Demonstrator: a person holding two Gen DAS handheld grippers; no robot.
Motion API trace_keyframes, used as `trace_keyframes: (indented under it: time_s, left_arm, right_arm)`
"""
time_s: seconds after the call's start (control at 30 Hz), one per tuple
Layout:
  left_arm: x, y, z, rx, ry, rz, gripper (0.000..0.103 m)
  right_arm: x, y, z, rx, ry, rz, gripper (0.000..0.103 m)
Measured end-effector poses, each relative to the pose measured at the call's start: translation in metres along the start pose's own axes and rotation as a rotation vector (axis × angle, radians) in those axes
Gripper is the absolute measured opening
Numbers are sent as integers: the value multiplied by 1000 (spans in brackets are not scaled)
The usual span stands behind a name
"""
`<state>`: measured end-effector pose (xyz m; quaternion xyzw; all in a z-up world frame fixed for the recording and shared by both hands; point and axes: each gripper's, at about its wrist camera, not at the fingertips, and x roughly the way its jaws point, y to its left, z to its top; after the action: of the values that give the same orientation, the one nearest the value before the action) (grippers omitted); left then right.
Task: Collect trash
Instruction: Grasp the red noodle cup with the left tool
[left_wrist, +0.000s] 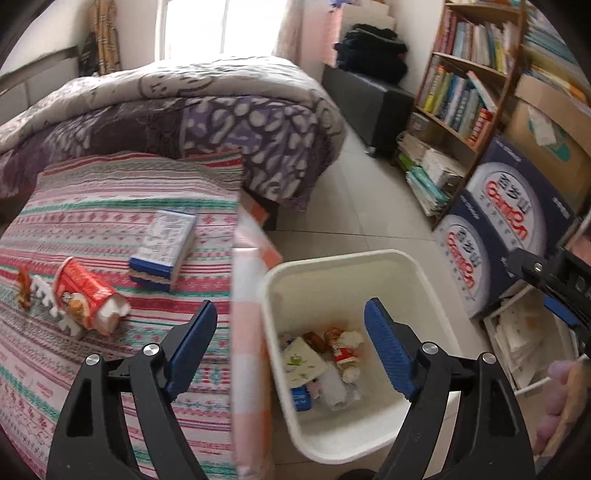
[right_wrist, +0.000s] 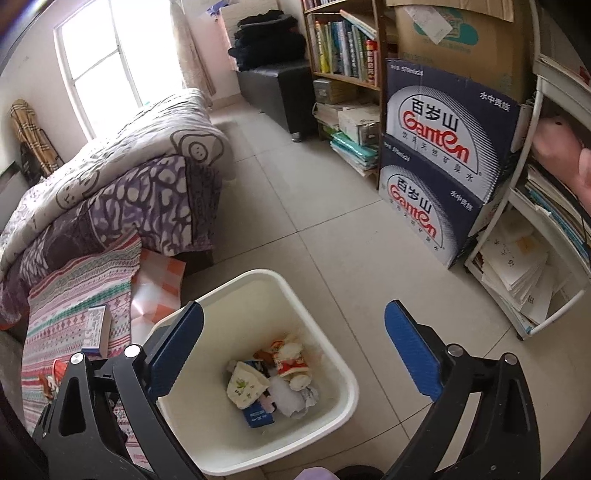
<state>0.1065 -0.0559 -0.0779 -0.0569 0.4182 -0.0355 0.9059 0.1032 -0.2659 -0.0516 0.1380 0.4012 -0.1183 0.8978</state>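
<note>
Both blue-padded grippers, left (left_wrist: 291, 347) and right (right_wrist: 295, 350), are held apart, empty, above the white plastic bin (right_wrist: 343, 365); its rim could be knocked.

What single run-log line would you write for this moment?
left gripper: open, empty | right gripper: open, empty | white bin: holds trash | red wrapper, blue box: on bed
</note>
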Motion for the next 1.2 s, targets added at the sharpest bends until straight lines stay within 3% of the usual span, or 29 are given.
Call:
trace_keyframes:
  time_s: [0.17, 0.27, 0.4, 0.5, 0.6, 0.77, 0.87, 0.9, 0.97, 1.03, 1.2]
  left_arm:
    - [7, 42, 5, -111, 21, 121, 83]
    - [14, 83, 7, -249, 54, 211, 83]
    - [29, 142, 4, -471, 123, 233, 83]
    - [37, 169, 7, -546, 114, 252, 83]
    - [52, 179, 16, -528, 133, 280, 83]
    - [80, 187, 15, -458, 170, 259, 82]
    - [83, 188, 9, -409, 178, 261, 60]
    - [80, 187, 9, -384, 172, 244, 48]
    - [71, 190, 10, -375, 156, 188, 38]
    - [53, 193, 11, -347, 122, 165, 33]
    - [13, 210, 11, -323, 69, 137, 33]
  right_arm:
    - [2, 19, -6, -30, 26, 28, 94]
    - [3, 32, -10, -64, 33, 37, 95]
    - [6, 42, -13, -92, 46, 45, 95]
    - [10, 46, -16, -95, 63, 49, 95]
    - [14, 50, -18, -104, 81, 52, 95]
    - [20, 60, -22, -123, 99, 49, 95]
    - [20, 69, -23, -127, 107, 61, 95]
    - [20, 73, -24, -126, 109, 69, 95]
    - [17, 84, -26, -132, 110, 93, 95]
    - [13, 96, -29, -147, 103, 112, 95]
    - [4, 132, -43, -195, 98, 170, 95]
